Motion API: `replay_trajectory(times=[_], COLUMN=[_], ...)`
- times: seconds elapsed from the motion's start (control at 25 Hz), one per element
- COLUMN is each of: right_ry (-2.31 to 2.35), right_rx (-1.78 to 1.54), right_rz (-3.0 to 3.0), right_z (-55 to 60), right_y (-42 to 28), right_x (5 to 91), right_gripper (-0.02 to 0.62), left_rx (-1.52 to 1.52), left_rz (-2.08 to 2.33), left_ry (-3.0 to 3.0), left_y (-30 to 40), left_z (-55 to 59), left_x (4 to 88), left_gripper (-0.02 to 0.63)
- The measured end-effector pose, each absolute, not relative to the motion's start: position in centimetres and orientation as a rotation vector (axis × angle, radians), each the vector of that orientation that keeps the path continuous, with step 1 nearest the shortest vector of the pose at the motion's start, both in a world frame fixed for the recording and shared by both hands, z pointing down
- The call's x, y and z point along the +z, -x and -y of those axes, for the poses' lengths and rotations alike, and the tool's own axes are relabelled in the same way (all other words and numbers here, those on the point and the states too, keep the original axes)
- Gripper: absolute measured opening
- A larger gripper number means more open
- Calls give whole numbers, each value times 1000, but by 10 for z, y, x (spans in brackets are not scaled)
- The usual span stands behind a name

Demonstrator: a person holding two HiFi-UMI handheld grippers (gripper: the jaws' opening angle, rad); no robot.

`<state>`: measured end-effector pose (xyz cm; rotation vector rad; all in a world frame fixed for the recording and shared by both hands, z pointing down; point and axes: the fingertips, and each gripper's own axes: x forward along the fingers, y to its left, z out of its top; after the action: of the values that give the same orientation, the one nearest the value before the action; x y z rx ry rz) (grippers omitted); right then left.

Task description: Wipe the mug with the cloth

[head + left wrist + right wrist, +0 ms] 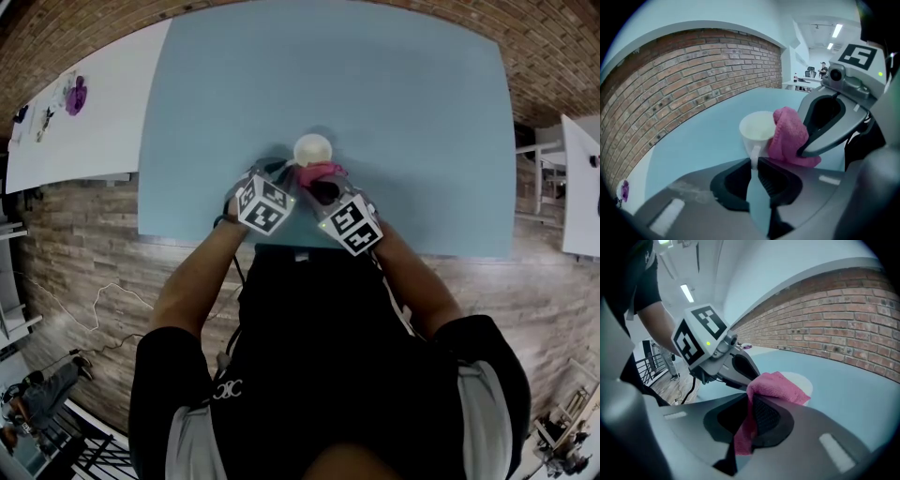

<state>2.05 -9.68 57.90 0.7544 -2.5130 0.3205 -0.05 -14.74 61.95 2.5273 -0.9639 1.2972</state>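
left gripper (754,164): jaws narrow, pinched on the handle (753,153) of the white mug (758,125). The mug body sits just past the jaw tips, mouth up.
right gripper (751,405): jaws closed on the pink cloth (777,384). One fold bunches out beyond the tips and a tail hangs below them.
contact: the cloth bunch lies against the mug's rim and outer wall, beside the handle.
mug place: over the light-blue tabletop (394,94). Can't tell if it rests there or is lifted.
mug handling: looks ceramic, so stiff, smooth, breakable, some weight. The handle is the sound hold, but side push from wiping may pivot the mug in the jaws.
cloth handling: soft, light, limp, grippy. Best held close to the wad so it stays firm against the wall.
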Motion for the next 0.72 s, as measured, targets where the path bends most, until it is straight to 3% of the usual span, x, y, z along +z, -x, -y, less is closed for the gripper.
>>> replay_trajectory(times=[0.72], right_ry=[-698], right_rx=[455], right_rz=[2398], right_z=[98], right_y=[-19], right_x=[615], right_gripper=[38], left_rx=[1347], left_rz=[881], left_ry=[-2537], left_y=[-6], left_z=[136], left_x=[622], left_gripper=[55])
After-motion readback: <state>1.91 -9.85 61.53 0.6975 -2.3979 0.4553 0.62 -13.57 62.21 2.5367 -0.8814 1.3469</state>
